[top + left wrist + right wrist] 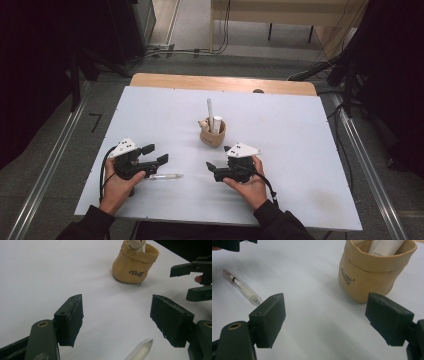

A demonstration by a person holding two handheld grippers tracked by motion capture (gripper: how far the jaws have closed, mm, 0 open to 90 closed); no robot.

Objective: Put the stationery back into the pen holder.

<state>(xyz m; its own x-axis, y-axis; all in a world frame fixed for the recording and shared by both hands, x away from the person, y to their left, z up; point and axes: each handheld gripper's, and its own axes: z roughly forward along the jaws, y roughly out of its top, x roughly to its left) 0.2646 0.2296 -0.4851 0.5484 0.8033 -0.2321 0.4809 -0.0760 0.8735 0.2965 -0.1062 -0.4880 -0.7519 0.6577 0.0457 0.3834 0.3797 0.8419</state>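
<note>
A tan pouch-shaped holder [213, 135] stands upright near the middle of the white table [300, 150], and everything else is best placed from it. In the high view a tall white stick-like item [210, 114] and a shorter white tube [217, 124] stand in it, with a small pale figure [203, 123] at its left rim. Dark script is printed on the holder's side; in the left gripper view [135, 263] it reads something like "Best", though the last letters are too blurred to be sure, and in the right gripper view [372, 275] the same writing runs tilted and ends in a small heart. The tube [384, 246] in that view carries a line of fine print too small to read. The left gripper [150, 156] rests on the table to the holder's near left, well apart from it, its jaws spread wide with nothing between them. A clear pen [162, 176] lies flat on the table just on the person's side of that gripper; its tip [142, 350] shows low between the open jaws without touching either. The right gripper [215, 167] sits near the holder, on the person's side of it, its jaws likewise wide apart and empty, pointing towards the pen [242, 287].
</note>
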